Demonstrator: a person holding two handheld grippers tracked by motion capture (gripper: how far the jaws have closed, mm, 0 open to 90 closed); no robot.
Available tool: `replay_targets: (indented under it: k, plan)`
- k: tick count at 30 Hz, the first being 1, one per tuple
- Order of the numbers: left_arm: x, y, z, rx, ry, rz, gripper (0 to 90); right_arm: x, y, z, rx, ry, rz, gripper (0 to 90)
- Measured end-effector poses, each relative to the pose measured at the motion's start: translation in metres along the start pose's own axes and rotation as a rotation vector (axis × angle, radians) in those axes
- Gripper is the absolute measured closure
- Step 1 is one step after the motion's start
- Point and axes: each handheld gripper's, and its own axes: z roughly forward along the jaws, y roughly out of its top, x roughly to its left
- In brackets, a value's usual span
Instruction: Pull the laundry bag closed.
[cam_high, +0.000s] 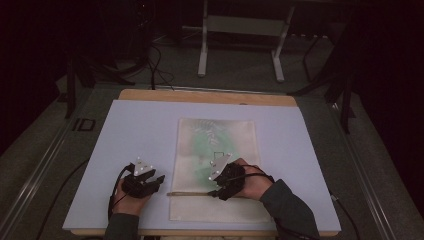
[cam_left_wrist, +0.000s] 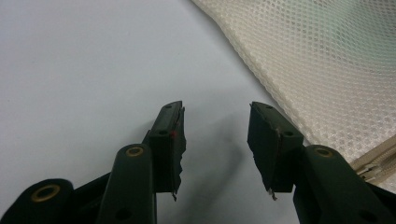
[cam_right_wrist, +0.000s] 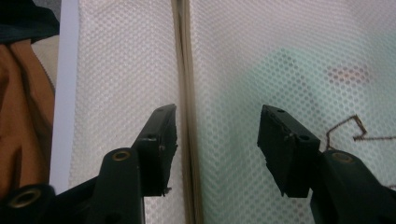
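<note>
A white mesh bag (cam_high: 216, 150) lies flat on the pale board (cam_high: 135, 135), with a green thing (cam_high: 207, 140) showing through the mesh. Its zipper (cam_high: 187, 193) runs across the near end. My right gripper (cam_high: 218, 193) hovers over the bag at the zipper, open; in the right gripper view the zipper (cam_right_wrist: 186, 93) passes just beside one jaw of the right gripper (cam_right_wrist: 217, 140), and the green thing (cam_right_wrist: 289, 70) lies beyond. My left gripper (cam_high: 158, 180) rests on the board left of the bag, open and empty. The left gripper (cam_left_wrist: 215, 135) points at bare board, with the mesh bag (cam_left_wrist: 317, 60) to its right.
The board lies on a wooden table whose far edge (cam_high: 200, 96) shows behind it. Metal stand legs (cam_high: 202, 55) and cables sit on the floor beyond. There is bare board to the left of the bag and a narrower strip to its right.
</note>
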Motion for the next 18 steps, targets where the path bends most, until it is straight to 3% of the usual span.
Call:
replay_targets:
  k: [18]
  plan:
    - [0.001, 0.0, -0.001, -0.002, 0.002, -0.001, 55.0, 0.002, 0.023, 0.015, 0.008, 0.019, -0.04, 54.7]
